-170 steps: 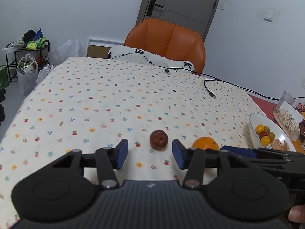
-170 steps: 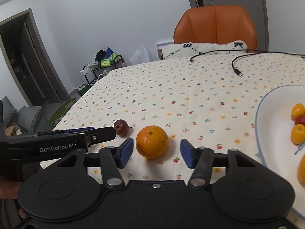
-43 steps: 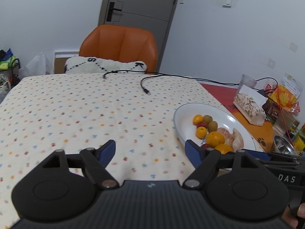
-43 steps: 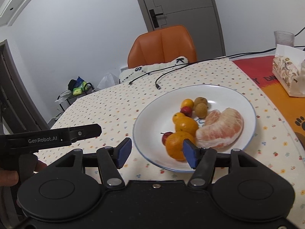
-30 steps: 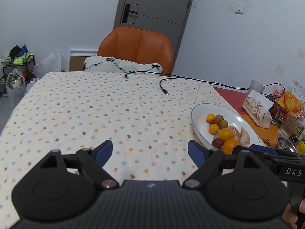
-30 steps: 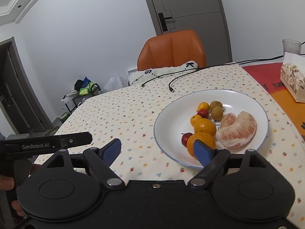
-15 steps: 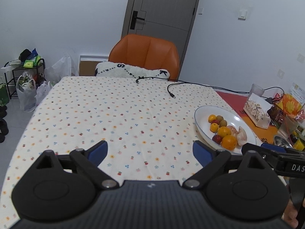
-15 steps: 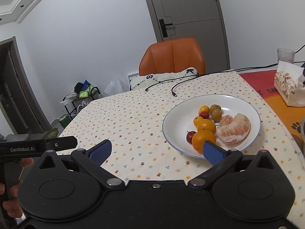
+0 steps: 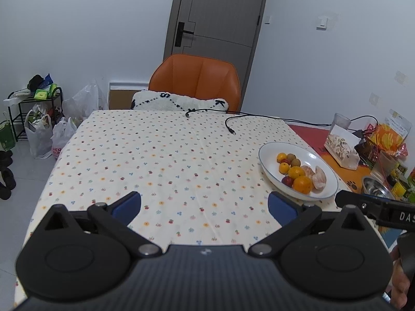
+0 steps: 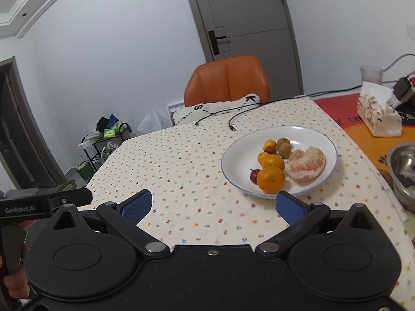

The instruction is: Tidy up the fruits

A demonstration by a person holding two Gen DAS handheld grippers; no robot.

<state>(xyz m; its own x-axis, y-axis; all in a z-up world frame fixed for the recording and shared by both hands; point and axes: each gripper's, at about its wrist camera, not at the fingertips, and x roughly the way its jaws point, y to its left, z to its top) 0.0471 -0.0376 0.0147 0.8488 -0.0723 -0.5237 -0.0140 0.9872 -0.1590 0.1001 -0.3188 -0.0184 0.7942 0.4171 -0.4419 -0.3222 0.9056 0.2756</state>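
Observation:
A white plate (image 9: 321, 194) (image 10: 236, 155) on the flowered tablecloth holds several fruits: a large orange (image 9: 302, 184) (image 10: 270, 180), smaller oranges, a dark red fruit (image 10: 254, 175), brown fruits (image 10: 283, 143) and peeled pomelo segments (image 10: 306, 164). My left gripper (image 9: 204, 204) is wide open and empty, held above the table's near edge, left of the plate. My right gripper (image 10: 211, 207) is wide open and empty, just in front of the plate.
An orange chair (image 9: 197, 80) with a white cushion stands at the far side. Two black cables (image 9: 233, 121) lie on the cloth. A tissue box (image 10: 378, 114), a metal bowl (image 10: 404, 171), a glass and snack packs crowd the right end.
Both grippers have drawn back and up from the plate and opened wider. The fruits on the plate have not moved over the last second.

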